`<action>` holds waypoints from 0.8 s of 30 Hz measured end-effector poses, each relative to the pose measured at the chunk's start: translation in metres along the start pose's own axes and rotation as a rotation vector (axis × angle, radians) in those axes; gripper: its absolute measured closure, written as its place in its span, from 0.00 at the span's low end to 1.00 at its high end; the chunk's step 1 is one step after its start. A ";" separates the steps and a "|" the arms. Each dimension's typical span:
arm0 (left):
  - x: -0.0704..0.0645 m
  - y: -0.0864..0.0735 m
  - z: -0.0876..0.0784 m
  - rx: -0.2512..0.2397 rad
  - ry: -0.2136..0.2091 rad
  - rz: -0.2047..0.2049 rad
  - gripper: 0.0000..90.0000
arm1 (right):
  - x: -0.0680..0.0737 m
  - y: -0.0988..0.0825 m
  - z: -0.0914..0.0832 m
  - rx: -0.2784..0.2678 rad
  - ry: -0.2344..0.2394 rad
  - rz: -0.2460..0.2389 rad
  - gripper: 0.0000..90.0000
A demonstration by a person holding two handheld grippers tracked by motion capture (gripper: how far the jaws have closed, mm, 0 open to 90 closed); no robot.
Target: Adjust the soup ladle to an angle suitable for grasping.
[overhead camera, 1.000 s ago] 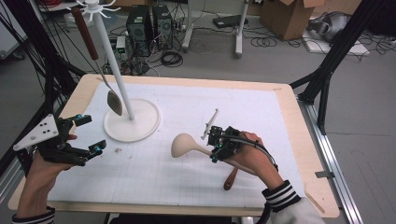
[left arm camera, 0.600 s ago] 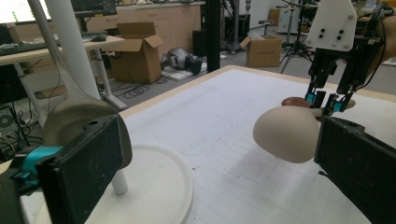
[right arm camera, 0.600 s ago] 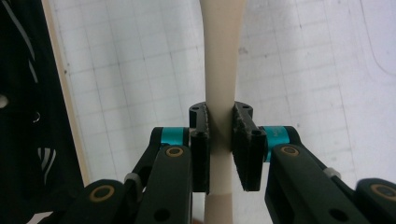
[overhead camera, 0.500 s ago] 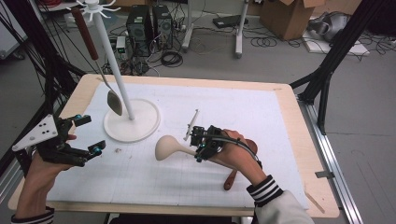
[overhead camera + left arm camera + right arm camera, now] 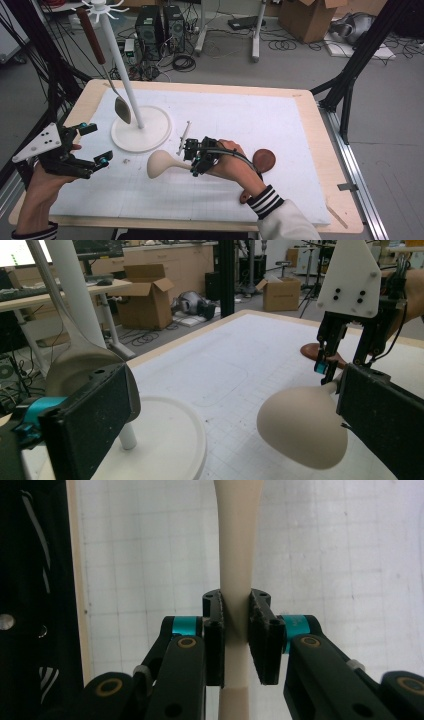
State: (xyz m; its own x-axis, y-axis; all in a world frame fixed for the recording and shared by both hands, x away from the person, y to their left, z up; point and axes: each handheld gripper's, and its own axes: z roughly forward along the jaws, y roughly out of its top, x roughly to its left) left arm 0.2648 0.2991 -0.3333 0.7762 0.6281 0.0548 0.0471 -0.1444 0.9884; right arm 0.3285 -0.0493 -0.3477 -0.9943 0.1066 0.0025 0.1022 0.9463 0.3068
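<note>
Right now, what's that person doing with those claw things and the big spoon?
A person holds a claw in each hand. The right claw is clamped on the handle of a cream-coloured ladle, carrying it over the white mat toward a white rack where a metal spoon hangs. The left claw waits open beside the rack, holding nothing.

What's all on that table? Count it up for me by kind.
Spoons: 3 (cream spoon held in the right gripper, metal spoon hanging on the stand, brown spoon lying by the right hand)
Stands: 1 (white stand)
Thin white sticks: 1 (stick)
Total: 5
</note>
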 end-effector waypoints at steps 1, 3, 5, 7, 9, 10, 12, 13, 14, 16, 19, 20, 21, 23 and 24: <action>0.000 0.000 0.000 0.000 0.000 0.001 0.02 | 0.002 0.005 0.004 0.008 -0.001 -0.008 0.87; 0.000 0.000 0.000 -0.001 0.000 0.001 0.02 | 0.002 0.008 0.006 0.012 0.000 -0.024 0.87; 0.000 0.000 0.000 -0.001 -0.001 0.001 0.02 | 0.003 0.012 0.009 0.014 0.006 -0.030 0.87; 0.000 0.000 0.000 -0.001 -0.002 0.001 0.02 | 0.005 0.015 0.013 0.008 0.013 -0.035 0.87; 0.000 0.000 0.000 -0.002 -0.005 0.000 0.02 | 0.006 0.018 0.017 0.013 0.020 -0.046 0.87; 0.000 0.000 0.000 -0.002 -0.006 -0.001 0.02 | 0.007 0.020 0.019 0.015 0.023 -0.053 0.87; -0.001 0.000 0.000 -0.002 -0.008 -0.001 0.02 | 0.008 0.022 0.023 0.018 0.030 -0.057 0.87; -0.001 0.000 0.000 0.000 -0.008 0.001 0.02 | 0.008 0.023 0.025 0.020 0.034 -0.060 0.87; -0.001 0.000 0.000 0.001 -0.010 0.002 0.02 | 0.009 0.025 0.027 0.017 0.035 -0.056 0.87; -0.001 0.001 0.000 -0.001 -0.012 0.000 0.02 | 0.010 0.026 0.030 0.023 0.036 -0.063 0.87; -0.001 0.001 0.000 0.000 -0.010 0.001 0.02 | 0.011 0.028 0.033 0.031 0.038 -0.071 0.87; -0.001 0.001 0.000 -0.001 -0.010 0.000 0.02 | 0.011 0.029 0.033 0.032 0.036 -0.072 0.87; -0.001 0.001 0.000 -0.001 -0.010 0.001 0.02 | 0.011 0.029 0.034 0.033 0.036 -0.070 0.87; -0.001 0.001 0.000 -0.003 -0.013 0.000 0.02 | 0.011 0.029 0.036 0.032 0.043 -0.069 0.87; -0.001 0.001 0.000 -0.002 -0.013 0.001 0.02 | 0.011 0.029 0.037 0.030 0.043 -0.069 0.87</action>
State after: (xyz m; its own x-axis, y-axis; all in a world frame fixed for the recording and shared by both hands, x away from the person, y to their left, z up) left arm 0.2638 0.2983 -0.3324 0.7846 0.6177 0.0536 0.0451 -0.1431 0.9887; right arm 0.3212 -0.0095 -0.3740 -0.9993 0.0287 0.0234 0.0341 0.9598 0.2786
